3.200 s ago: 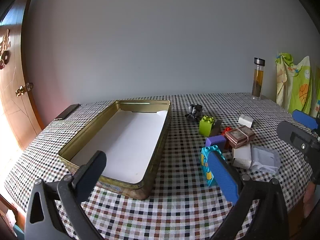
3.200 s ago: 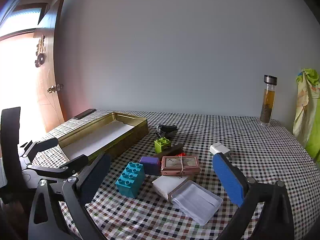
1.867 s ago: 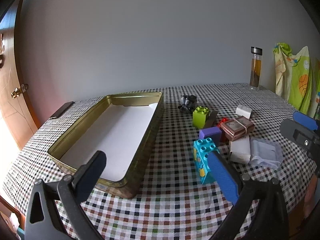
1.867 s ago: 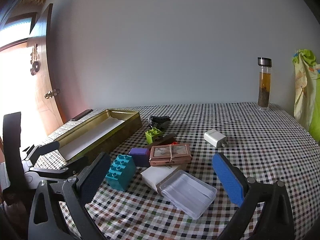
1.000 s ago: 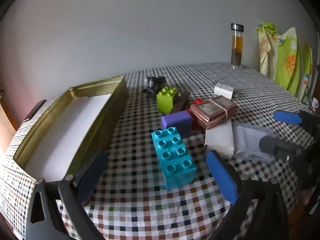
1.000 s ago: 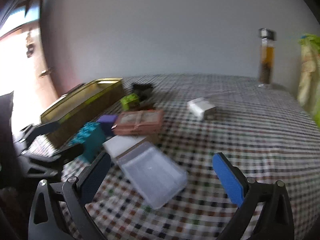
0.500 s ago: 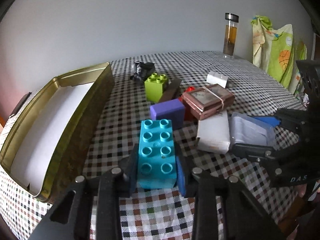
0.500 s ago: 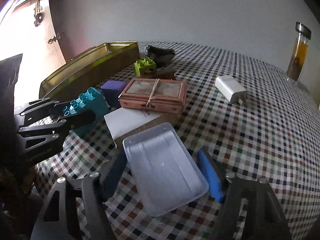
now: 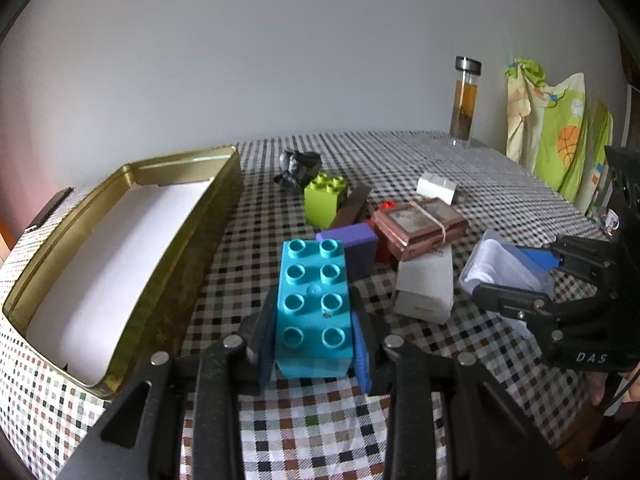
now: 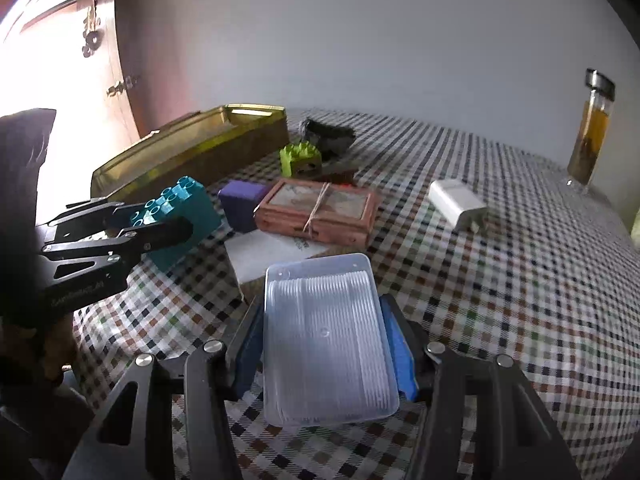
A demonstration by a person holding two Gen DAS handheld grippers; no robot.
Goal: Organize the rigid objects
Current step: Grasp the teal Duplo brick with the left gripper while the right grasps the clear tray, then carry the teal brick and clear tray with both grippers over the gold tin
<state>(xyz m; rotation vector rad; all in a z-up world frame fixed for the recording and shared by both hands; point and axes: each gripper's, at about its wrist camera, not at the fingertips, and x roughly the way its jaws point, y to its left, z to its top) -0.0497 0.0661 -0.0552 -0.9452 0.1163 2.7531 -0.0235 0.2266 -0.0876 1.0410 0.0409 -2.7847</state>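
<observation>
- Gripping the teal brick (image 9: 313, 307) across its short sides, the left gripper (image 9: 314, 350) has closed on it; the brick's long axis runs straight ahead, along the fingers.
- The gold tin (image 9: 132, 236) lies just to the brick's left, open, white-lined and so far without any object inside; the left hand is nearer it, so a lift and a carry leftward over the rim looks the likely move.
- The right gripper (image 10: 326, 346) has just been closing, and its pads now press the clear plastic box (image 10: 326, 330).
- Both items sit on the checked tablecloth (image 10: 500, 300).
- Studded on top and hard-edged, the brick should hold firm.
</observation>
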